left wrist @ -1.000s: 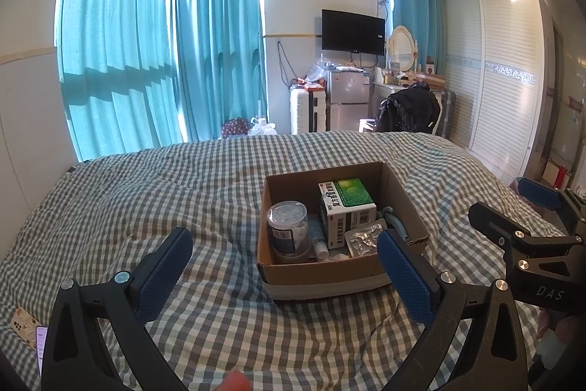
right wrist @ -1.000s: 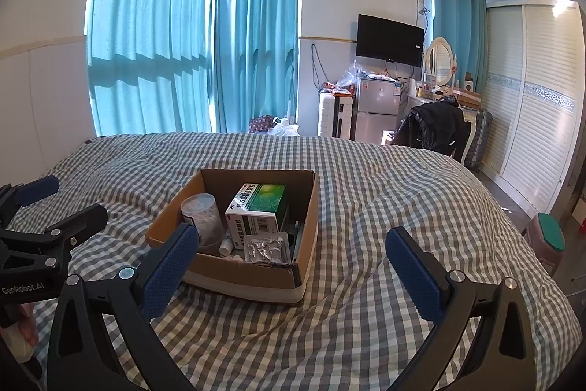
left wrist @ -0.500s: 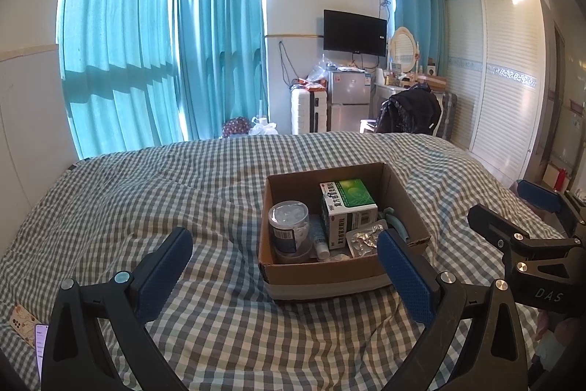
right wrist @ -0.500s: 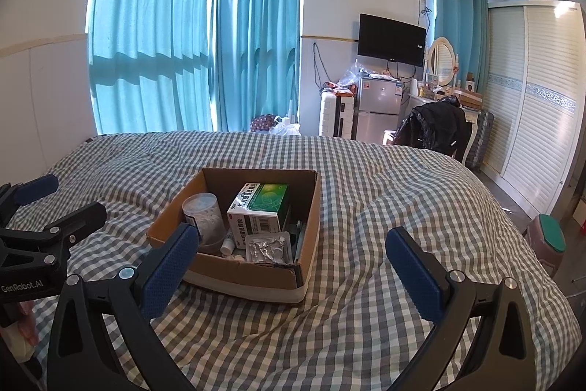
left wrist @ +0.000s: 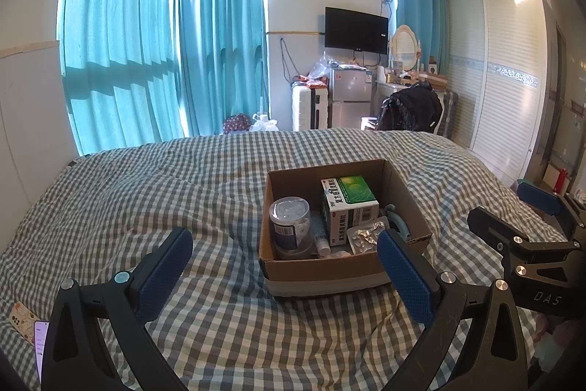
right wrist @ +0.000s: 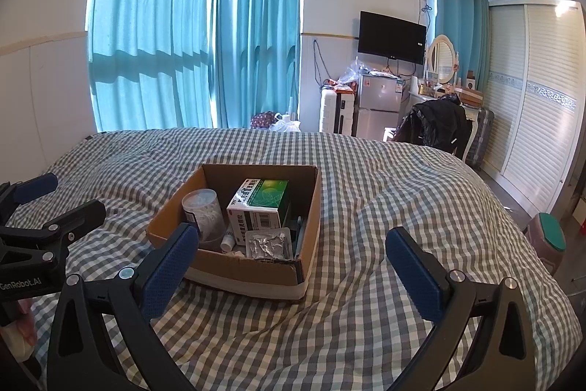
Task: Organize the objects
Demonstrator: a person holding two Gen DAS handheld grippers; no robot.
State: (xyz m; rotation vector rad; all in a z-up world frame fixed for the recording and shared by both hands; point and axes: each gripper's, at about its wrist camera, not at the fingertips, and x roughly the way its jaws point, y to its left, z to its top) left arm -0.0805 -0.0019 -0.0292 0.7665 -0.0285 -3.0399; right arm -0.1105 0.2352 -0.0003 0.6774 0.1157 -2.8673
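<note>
An open cardboard box sits on the checked bed; it also shows in the right wrist view. Inside stand a green and white medicine box, a clear round jar, a small white tube, a foil blister pack and a teal item. My left gripper is open and empty, just short of the box. My right gripper is open and empty, also short of the box.
The checked duvet covers the whole bed. A phone and card lie at its near left edge. Beyond the bed stand a suitcase, a small fridge, a chair with a black jacket and a wardrobe.
Both views have crept very slightly; the box sits almost where it was. Both grippers stay open and empty.
</note>
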